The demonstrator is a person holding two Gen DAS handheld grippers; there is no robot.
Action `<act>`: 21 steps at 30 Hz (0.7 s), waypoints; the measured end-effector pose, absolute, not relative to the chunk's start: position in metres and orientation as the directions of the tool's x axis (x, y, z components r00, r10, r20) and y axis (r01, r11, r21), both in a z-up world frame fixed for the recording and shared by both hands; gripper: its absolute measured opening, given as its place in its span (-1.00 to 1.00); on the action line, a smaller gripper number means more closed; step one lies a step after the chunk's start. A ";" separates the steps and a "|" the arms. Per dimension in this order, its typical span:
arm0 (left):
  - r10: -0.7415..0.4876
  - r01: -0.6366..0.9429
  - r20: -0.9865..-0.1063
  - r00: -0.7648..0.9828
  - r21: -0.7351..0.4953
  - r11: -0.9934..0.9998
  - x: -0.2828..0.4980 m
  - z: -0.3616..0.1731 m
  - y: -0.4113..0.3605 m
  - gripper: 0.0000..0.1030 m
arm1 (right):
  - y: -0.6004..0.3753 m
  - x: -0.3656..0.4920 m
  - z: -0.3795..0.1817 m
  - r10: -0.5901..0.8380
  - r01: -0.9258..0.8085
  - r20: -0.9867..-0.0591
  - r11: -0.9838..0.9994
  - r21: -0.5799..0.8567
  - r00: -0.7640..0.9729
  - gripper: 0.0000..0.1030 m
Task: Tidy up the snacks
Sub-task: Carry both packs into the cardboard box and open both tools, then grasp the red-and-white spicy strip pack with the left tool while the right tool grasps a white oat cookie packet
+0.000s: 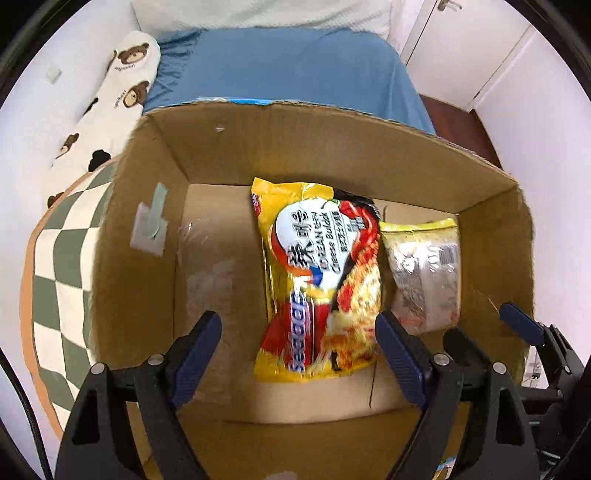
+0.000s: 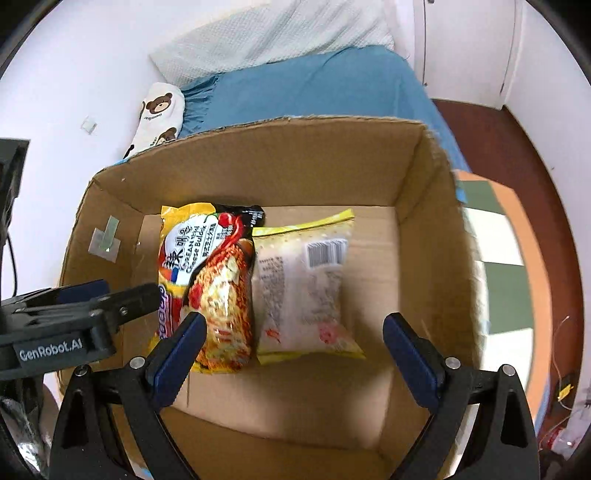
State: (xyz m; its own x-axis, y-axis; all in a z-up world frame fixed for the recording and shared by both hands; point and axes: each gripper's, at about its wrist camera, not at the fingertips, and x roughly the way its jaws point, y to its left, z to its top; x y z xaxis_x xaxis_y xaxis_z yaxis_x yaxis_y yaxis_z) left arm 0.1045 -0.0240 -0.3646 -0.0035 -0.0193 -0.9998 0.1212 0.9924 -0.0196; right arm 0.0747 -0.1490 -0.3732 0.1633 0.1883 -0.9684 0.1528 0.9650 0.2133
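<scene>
Left wrist view shows the left gripper (image 1: 299, 354) spread wide and empty above the noodle bag (image 1: 319, 280), lying flat mid-box (image 1: 147, 192) to save room, while right wrist view shows the right gripper (image 2: 295, 352) spread too, the pale bag (image 2: 301, 284) at its twelve o'clock.

A blue blanket (image 1: 280, 66) covers the bed at twelve o'clock, with a pale quilted pillow (image 2: 273, 33) lying past it against the white wall. A cream bolster printed with brown bears (image 1: 122, 88) sits at ten o'clock. A green-and-white checked rug (image 1: 62, 266) with an orange border spreads at nine o'clock, over dark red-brown flooring (image 2: 528, 147).
</scene>
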 end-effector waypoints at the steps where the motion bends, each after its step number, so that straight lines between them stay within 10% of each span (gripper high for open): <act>1: -0.018 0.121 -1.000 0.011 -0.016 0.992 0.102 -0.360 -0.020 0.65 | -0.150 0.070 -0.368 0.178 0.150 -0.969 0.967 0.204 0.171 0.91; 21: -0.055 0.192 -0.950 0.307 0.005 0.981 0.023 -0.241 -0.008 0.65 | -0.161 -0.041 -0.226 0.063 0.172 -0.921 0.975 0.138 0.384 0.91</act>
State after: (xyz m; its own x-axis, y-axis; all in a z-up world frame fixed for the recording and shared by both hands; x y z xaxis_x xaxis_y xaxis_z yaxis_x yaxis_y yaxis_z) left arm 0.0227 -0.0079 -0.2408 0.3074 -0.0555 -0.9500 0.1923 0.9813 0.0049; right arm -0.0413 -0.1610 -0.2263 0.3837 0.0632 -0.9213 0.1715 0.9754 0.1384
